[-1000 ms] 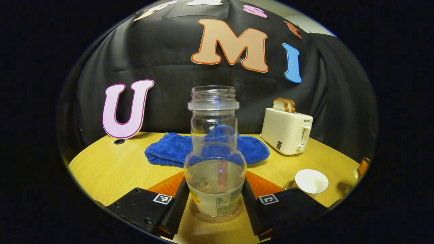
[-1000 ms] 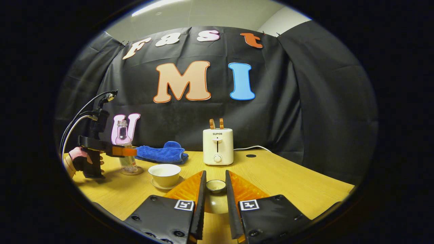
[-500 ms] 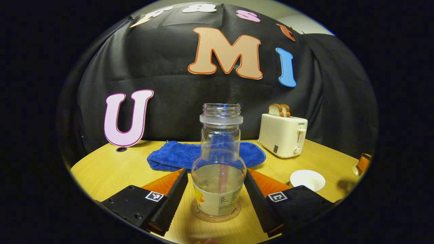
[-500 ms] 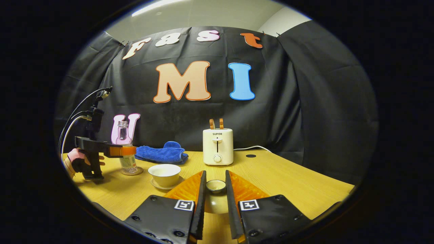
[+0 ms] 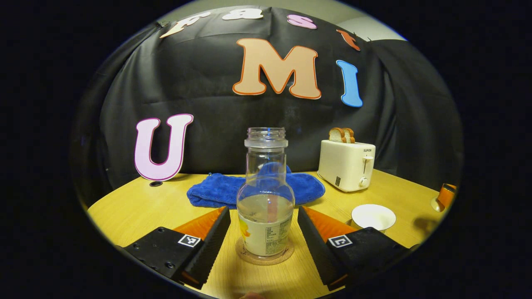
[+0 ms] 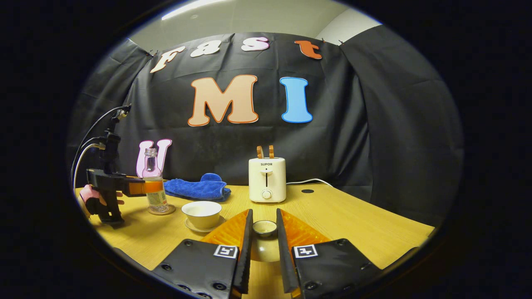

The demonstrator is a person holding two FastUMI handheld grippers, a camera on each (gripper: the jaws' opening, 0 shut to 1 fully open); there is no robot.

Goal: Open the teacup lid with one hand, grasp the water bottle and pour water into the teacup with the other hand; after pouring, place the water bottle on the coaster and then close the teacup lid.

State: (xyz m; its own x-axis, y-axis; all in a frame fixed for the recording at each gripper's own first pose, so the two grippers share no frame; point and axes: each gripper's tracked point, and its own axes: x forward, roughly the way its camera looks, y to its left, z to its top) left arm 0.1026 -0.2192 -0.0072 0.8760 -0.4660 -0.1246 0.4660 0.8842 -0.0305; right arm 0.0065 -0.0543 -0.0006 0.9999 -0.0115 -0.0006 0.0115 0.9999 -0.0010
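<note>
While the water bottle (image 5: 266, 195) stands upright on the round cork coaster (image 5: 264, 253), your left claw (image 5: 264, 234) sits spread wide around it in the left gripper view, one finger on each side with clear gaps, touching nothing. The bottle's long axis runs straight up, dead ahead between your fingers, uncapped and part full. Behind it lie a blue towel (image 5: 216, 191) and a toaster (image 5: 346, 164) with bread in its slots. To your right on the wooden surface (image 5: 133, 207) sits the white teacup (image 5: 373, 216) on its saucer, uncovered.

In the right gripper view, your right claw (image 6: 264, 245) is closed on the teacup lid (image 6: 264, 228), both fingers pressing the small round piece just above the surface. The teacup (image 6: 202, 213) lies ahead and to the left of that claw, near it, open-mouthed and upright. Farther left, the bottle (image 6: 153, 182) rests on its coaster (image 6: 161, 210), with your other claw (image 6: 141, 187) level at its side and the holding hand (image 6: 94, 198) behind.

Pouring and placing look finished; what is left is the lid. That move turns on one thing: the cup sits left and forward of the lid you hold, well nearer your right hand than your left. Judge the centring over the rim carefully, since a tilted lid could skid off.
</note>
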